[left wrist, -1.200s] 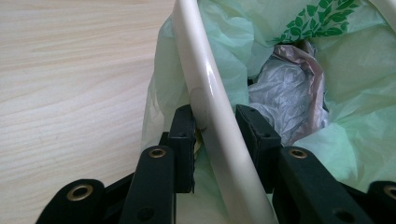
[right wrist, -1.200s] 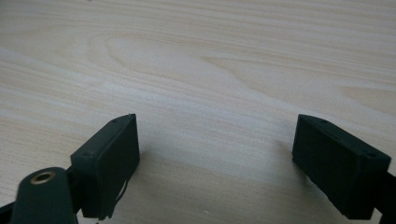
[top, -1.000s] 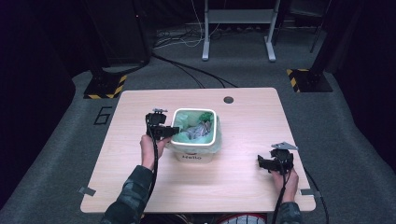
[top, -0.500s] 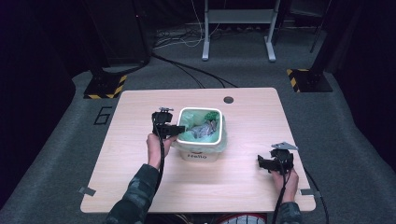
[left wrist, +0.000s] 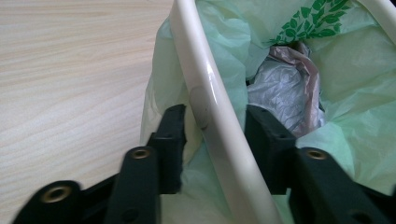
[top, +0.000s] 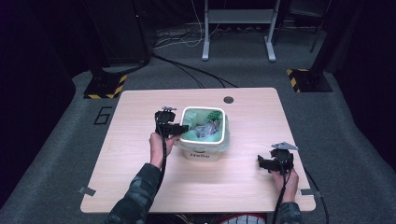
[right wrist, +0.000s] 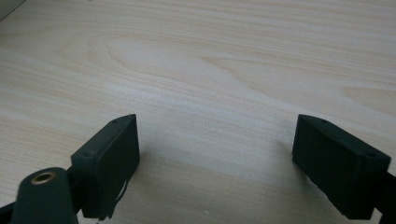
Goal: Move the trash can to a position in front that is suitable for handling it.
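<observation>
A small white bin [top: 205, 153] with "Hello" on its front stands mid-table, lined with a pale green bag [left wrist: 355, 60] printed with leaves. Crumpled grey-white wrapping [left wrist: 285, 88] lies inside it. My left gripper [top: 180, 128] is at the bin's left side; in the left gripper view its jaws straddle the white rim [left wrist: 205, 93], one outside against the bag, one inside, closed narrowly on it. My right gripper [top: 264, 163] rests low over bare wood near the table's front right, jaws wide apart with nothing between them [right wrist: 215, 140].
The light wood table [top: 140, 177] has a round cable hole [top: 228, 99] at the back and tape tabs at the front corners. Cables, a metal stand and yellow-black striped bases sit on the dark floor beyond it.
My left gripper and the bin have shifted a little to the right together, and the bin's opening looks more upright. The right gripper has stayed where it was.
</observation>
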Motion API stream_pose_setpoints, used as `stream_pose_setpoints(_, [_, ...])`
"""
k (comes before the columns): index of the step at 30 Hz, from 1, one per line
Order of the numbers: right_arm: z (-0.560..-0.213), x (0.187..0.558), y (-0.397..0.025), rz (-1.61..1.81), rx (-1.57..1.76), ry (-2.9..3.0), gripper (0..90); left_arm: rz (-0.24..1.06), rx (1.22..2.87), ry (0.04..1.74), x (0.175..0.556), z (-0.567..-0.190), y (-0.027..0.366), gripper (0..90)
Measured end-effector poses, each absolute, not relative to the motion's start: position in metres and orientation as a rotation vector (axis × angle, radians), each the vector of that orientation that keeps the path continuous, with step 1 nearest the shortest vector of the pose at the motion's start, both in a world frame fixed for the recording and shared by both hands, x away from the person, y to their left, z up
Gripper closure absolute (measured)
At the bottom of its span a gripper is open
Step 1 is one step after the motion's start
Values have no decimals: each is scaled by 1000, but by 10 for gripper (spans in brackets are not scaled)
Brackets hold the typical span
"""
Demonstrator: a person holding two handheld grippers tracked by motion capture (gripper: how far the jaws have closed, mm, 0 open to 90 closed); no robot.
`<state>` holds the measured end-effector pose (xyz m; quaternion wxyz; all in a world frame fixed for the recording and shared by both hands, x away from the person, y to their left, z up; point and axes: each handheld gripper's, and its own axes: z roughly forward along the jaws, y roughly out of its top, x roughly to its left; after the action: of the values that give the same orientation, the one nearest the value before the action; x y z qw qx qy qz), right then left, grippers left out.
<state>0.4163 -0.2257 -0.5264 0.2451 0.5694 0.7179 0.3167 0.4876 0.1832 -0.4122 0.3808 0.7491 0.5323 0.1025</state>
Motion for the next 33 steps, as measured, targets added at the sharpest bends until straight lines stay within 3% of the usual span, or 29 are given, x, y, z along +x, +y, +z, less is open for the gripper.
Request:
stream_pose_setpoints(6, [-526,416,-226,861,1561,1955,137,258,1892,1338,483,-413,191,289])
stream_pose_setpoints(10, [-526,416,-224,854,1562,1964,109,263,1888,1320,480,-410,198,201])
stream_pose_setpoints(12, [-525,417,-222,833,1546,1999,71,265,1879,1317,478,-408,202,171])
stream_pose_setpoints(17, [-521,414,-219,870,1541,2030,71,277,1865,1302,474,-403,211,137])
stream_pose_setpoints(24, [-487,412,-214,1060,1514,2054,71,271,1840,1321,472,-403,224,51])
stream_pose_setpoints(33, [-448,413,-194,1143,1435,2101,92,258,1841,1299,472,-404,226,40])
